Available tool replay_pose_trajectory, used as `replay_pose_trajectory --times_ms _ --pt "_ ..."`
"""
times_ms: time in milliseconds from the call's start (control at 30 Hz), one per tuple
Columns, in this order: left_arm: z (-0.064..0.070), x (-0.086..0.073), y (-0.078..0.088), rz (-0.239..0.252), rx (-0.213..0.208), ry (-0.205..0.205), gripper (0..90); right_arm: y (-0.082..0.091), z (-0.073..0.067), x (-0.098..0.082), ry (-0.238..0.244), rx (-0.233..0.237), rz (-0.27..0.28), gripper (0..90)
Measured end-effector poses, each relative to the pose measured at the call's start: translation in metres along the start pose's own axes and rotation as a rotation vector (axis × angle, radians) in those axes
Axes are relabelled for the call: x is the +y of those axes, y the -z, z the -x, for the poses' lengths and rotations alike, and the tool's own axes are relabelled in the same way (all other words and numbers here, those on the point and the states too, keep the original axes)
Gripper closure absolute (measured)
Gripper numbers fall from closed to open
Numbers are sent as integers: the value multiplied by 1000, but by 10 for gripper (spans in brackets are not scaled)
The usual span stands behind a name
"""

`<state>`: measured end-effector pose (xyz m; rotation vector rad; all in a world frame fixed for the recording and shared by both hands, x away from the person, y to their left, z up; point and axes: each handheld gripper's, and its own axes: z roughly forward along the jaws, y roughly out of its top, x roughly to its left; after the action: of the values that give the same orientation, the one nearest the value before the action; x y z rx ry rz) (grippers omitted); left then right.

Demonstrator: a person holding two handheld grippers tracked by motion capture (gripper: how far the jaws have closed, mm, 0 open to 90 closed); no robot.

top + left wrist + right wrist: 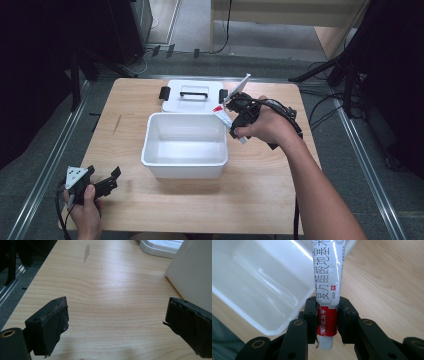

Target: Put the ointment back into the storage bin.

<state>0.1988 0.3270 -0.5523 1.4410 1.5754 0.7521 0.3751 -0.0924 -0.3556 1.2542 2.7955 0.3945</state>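
item: ointment tube [327, 292], white with a red band near the cap, printed with characters. location: clamped between the jaws of the right gripper [239, 119], held in the air at the far right corner of the white bin [150, 150], the crimped tail pointing up and away in the high view.

item: white bin, open, nothing seen inside it; its lid [192, 95] is laid flat on the wooden table [260, 195] just behind it, handle up.

item: left gripper [102, 185], held low at the near left corner of the table, jaws spread wide with nothing between them.

progress, as judged: the tube is picked up and carried to the bin; lowering it in and letting go are left, and perhaps refitting the lid.

views compared: the grip itself is made plain in the right gripper view, where the red band is pinched on both sides and the cap [325, 342] hangs below the jaws; the bin wall [257, 290] is seen beside the tube. the layout of bin, lid and both hands is given by the high view. bare tabletop and a bin corner [190, 272] are given by the left gripper view.
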Motion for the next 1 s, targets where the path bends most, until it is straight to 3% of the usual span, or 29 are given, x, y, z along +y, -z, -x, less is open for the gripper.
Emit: replay_pose_trajectory --times_ms 33,67,133,167,200,267,333,467,533,733,1000 --pt "0 0 0 -2 -2 1 53 1 -6 2 64 17 15 725" --pt "0 0 0 -2 -2 1 53 1 -6 2 64 17 15 725" --pt "0 0 0 -1 -2 3 53 1 -11 5 127 29 34 724" --pt "0 0 0 0 -3 4 53 1 -16 6 194 29 47 724" --pt "0 0 0 0 -3 4 53 1 -16 6 194 29 47 724" --pt "-1 0 0 -1 -4 6 53 1 -20 8 264 30 52 724" --pt "-1 0 0 0 -5 8 53 -2 -27 9 383 37 63 724" --pt "-1 0 0 -1 -5 9 53 -8 -36 10 525 63 72 724" --pt "-1 0 0 -2 -5 9 53 -10 -39 10 567 69 70 724" --pt "-1 0 0 -4 -5 9 53 -18 -45 13 609 87 67 724" --pt "-1 0 0 -4 -7 12 53 -28 -50 15 712 88 73 723"
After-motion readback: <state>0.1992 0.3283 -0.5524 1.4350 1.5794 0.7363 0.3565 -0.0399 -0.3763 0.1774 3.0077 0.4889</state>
